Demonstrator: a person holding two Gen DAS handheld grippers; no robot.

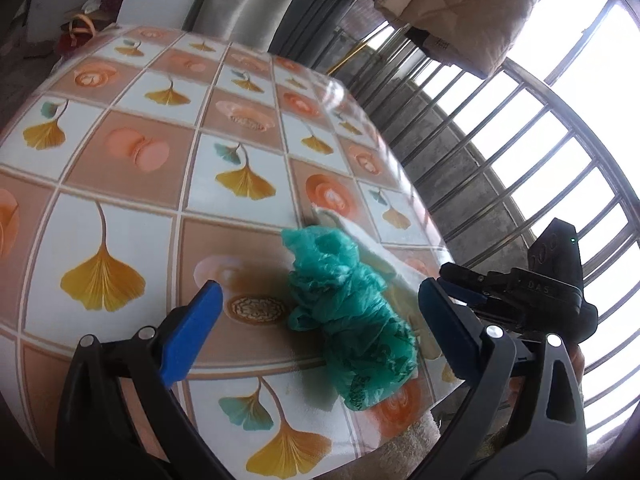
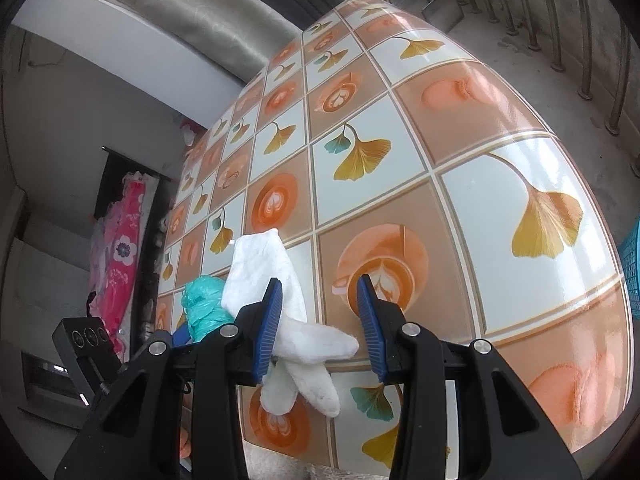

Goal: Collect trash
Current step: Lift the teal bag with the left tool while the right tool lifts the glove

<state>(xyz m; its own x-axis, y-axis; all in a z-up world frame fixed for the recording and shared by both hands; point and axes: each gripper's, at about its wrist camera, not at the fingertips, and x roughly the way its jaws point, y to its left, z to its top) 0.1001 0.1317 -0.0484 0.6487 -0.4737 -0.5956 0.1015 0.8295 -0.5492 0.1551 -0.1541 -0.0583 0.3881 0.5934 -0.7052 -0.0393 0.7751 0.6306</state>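
A crumpled green plastic bag [image 1: 352,320] lies on the patterned tablecloth [image 1: 132,216] near the table's right edge. My left gripper [image 1: 320,286] is open and straddles the bag, its blue pads well clear on both sides. Just behind the bag lies a white glove [image 2: 276,276], with its fingers toward the table's near edge. My right gripper [image 2: 319,280] hovers over the glove. The left pad covers part of the glove and the right pad stands beside a glove fingertip, with tablecloth showing in the gap. The green bag [image 2: 204,304] sits left of the glove.
The table edge runs close below both grippers. A metal railing [image 1: 520,128] stands beyond the right edge, with a beige quilt [image 1: 460,8] hanging above it. A blue crate [image 2: 632,272] shows at the far right, and pink cloth [image 2: 120,248] hangs on the left.
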